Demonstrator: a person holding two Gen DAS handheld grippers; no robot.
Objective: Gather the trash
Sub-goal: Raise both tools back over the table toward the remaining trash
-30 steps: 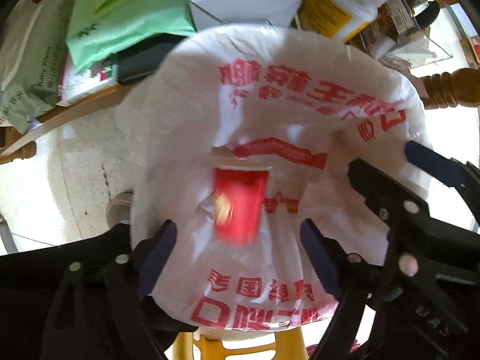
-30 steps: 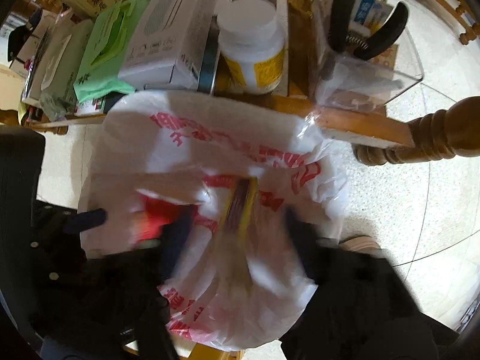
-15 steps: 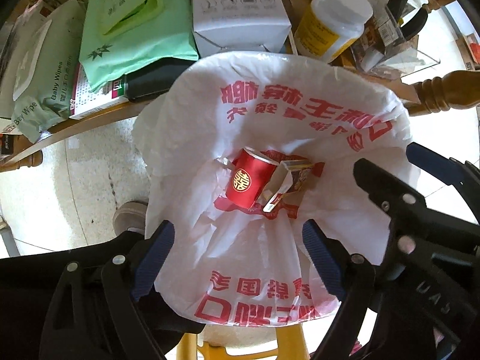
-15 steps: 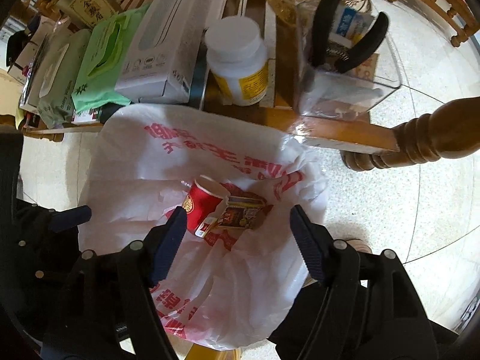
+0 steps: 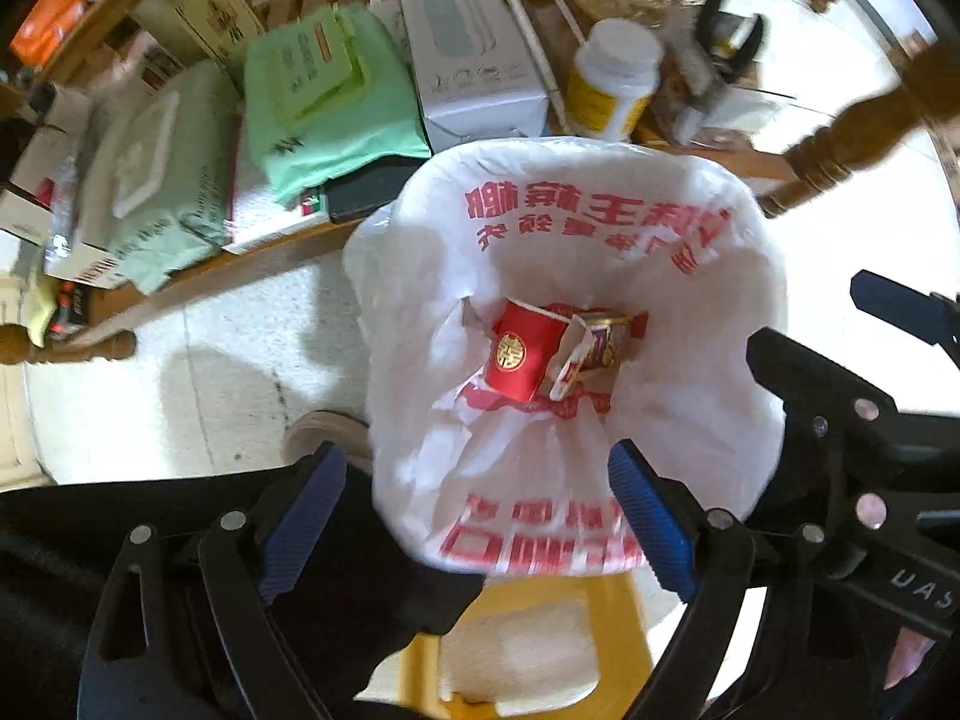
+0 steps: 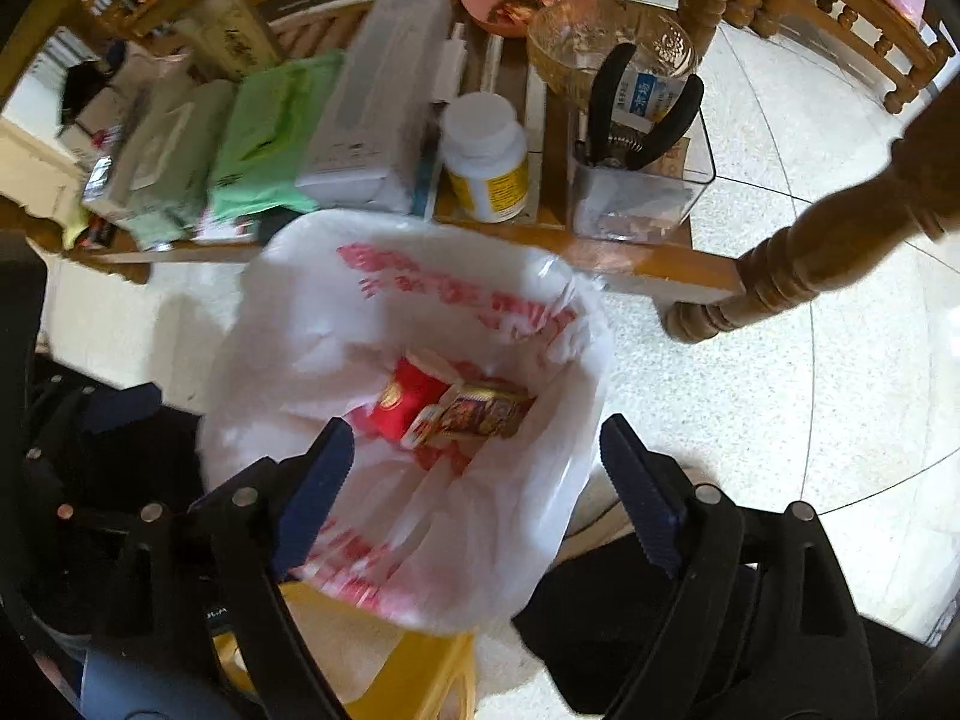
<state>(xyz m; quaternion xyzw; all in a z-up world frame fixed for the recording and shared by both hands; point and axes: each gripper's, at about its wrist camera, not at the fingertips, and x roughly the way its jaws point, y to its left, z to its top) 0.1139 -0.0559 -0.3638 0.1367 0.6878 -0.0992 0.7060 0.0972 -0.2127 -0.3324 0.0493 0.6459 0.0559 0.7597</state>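
Observation:
A white plastic bag (image 5: 678, 276) with red print lines a yellow bin (image 5: 516, 648) on the floor. Inside lie a red paper cup (image 5: 519, 354) and a flattened snack packet (image 5: 594, 348). The bag (image 6: 312, 354), cup (image 6: 408, 399) and packet (image 6: 486, 414) also show in the right wrist view. My left gripper (image 5: 477, 516) is open and empty above the bag's near rim. My right gripper (image 6: 477, 492) is open and empty above the bag; its fingers (image 5: 804, 372) show at the right of the left wrist view.
A low wooden shelf (image 6: 654, 264) behind the bin holds wet-wipe packs (image 5: 324, 120), a white box (image 5: 474, 42), a white pill bottle (image 6: 486, 162) and a clear box with pliers (image 6: 642, 180). A turned wooden leg (image 6: 798, 264) stands at the right.
The cup and packet dropped into the bag and came to rest. Both grippers have pulled back and up from the bag, so more of the shelf shows.

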